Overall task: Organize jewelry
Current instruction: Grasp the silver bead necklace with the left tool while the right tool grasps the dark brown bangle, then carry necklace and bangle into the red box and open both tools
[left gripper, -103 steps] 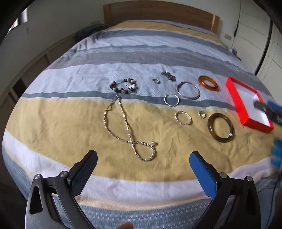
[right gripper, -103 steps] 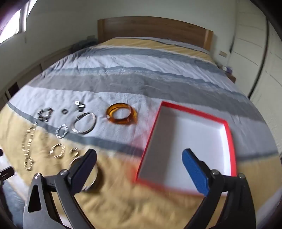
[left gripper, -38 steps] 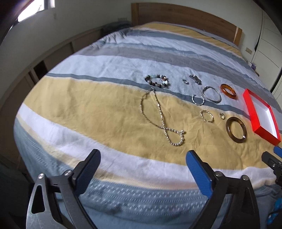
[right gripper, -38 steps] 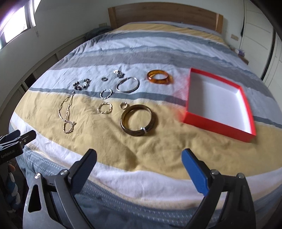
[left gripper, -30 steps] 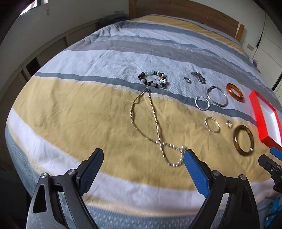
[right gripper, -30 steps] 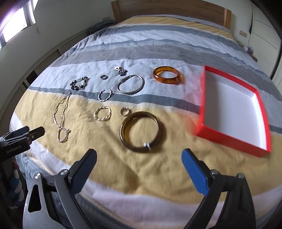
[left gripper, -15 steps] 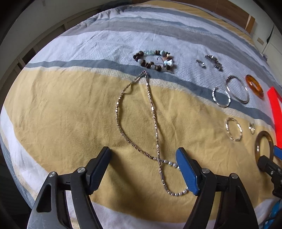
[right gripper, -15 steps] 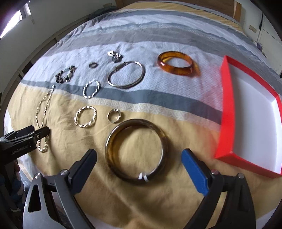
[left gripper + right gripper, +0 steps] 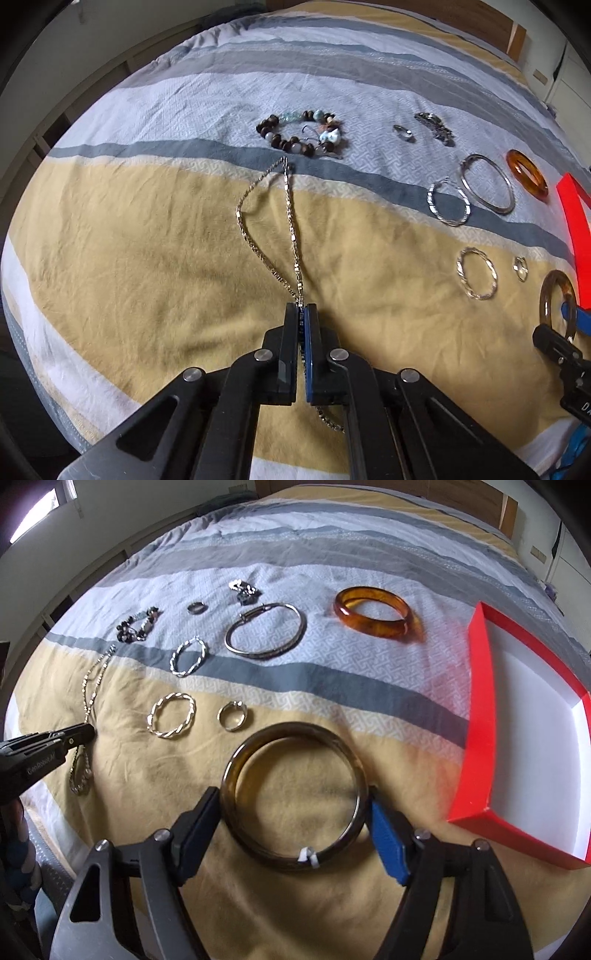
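L gripper (image 9: 302,308) is pressed together on the silver chain necklace (image 9: 291,206), which lies on the bed (image 9: 129,240) w/ its far end near the beaded bracelet (image 9: 301,134). R gripper (image 9: 295,805) jaws have just been closing; both pads now touch the dark brown bangle (image 9: 295,799), just left of the red box (image 9: 480,716). Amber bangle (image 9: 373,613) sits beyond, apart.

Bare bedspread (image 9: 140,258) left of necklace (image 9: 258,221)
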`<state>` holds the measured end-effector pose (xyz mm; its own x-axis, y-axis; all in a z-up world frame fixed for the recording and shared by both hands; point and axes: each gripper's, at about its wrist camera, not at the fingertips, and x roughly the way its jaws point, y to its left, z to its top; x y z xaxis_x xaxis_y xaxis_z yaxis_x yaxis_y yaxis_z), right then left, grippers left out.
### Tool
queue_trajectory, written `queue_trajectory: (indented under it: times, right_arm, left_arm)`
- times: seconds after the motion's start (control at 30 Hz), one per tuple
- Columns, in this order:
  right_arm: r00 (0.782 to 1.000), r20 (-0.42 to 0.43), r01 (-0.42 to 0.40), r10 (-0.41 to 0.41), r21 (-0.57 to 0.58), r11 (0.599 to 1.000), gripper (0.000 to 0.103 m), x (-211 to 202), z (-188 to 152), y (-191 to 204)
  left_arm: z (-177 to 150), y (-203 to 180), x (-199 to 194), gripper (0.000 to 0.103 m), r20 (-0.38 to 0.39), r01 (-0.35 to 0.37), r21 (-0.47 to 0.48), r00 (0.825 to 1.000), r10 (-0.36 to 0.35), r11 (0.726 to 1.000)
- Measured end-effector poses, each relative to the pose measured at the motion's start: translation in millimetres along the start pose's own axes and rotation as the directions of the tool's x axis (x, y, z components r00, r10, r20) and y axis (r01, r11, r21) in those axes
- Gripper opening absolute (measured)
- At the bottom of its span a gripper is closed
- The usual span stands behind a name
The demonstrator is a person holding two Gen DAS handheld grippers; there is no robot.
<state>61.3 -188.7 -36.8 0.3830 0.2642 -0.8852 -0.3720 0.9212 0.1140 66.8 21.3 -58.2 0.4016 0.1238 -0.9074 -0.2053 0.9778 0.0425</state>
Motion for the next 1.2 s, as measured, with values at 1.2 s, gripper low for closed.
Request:
queue_trajectory:
  times: [1.2]
  right_arm:
    - [0.986, 0.137, 0.069, -0.09, 0.154, 0.986, 0.075, -89.7, 10.3, -227.5]
  left_arm:
    - [50.0, -316.2, -75.5, 0.002, 0.014, 0.4, 0.353, 0.902, -0.432, 0.846]
